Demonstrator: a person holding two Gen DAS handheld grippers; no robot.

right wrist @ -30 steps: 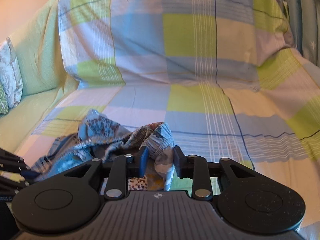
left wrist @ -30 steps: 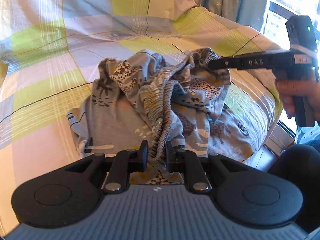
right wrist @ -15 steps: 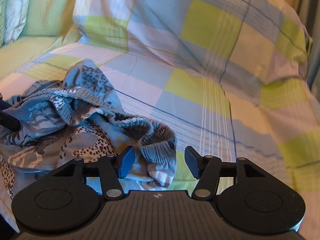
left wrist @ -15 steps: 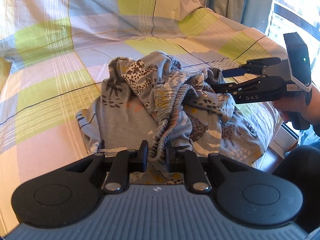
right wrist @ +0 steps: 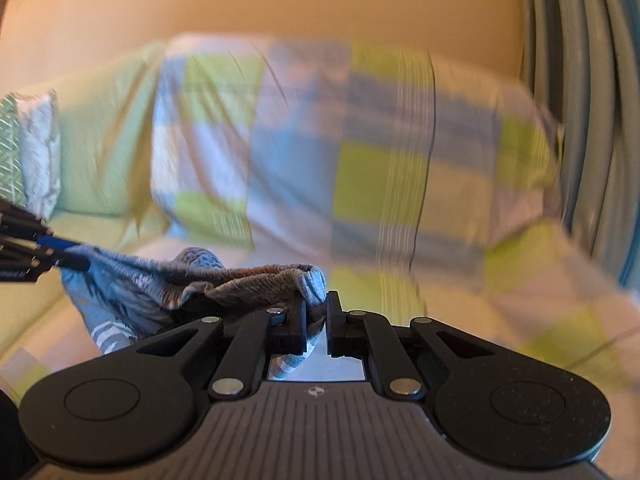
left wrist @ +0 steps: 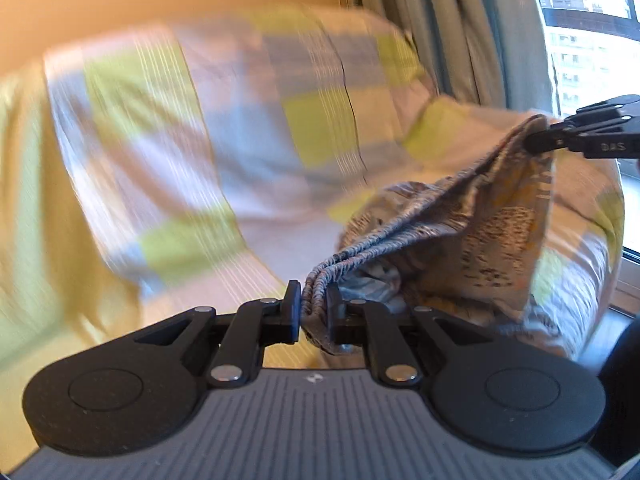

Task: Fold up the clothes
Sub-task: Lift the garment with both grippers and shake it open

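Observation:
A grey-blue animal-print garment [left wrist: 472,236] with a gathered elastic waistband hangs in the air above the sofa. My left gripper [left wrist: 314,306] is shut on one end of the waistband. At the right edge of the left wrist view, my right gripper [left wrist: 536,138] pinches the other end, so the band stretches between them. In the right wrist view, my right gripper [right wrist: 317,312] is shut on the garment [right wrist: 168,280], and the left gripper [right wrist: 70,258] holds the cloth at the far left. The rest of the fabric droops below the band.
A sofa under a checked green, blue and lilac sheet [left wrist: 248,128] fills the background, blurred by motion. Teal curtains [left wrist: 452,28] and a bright window [left wrist: 592,28] stand at the right. A patterned cushion [right wrist: 24,152] leans at the sofa's left end.
The right gripper, open half a second ago, has shut on the waistband. Both grippers have lifted the garment off the sofa and pulled its band apart; both views have swung upward.

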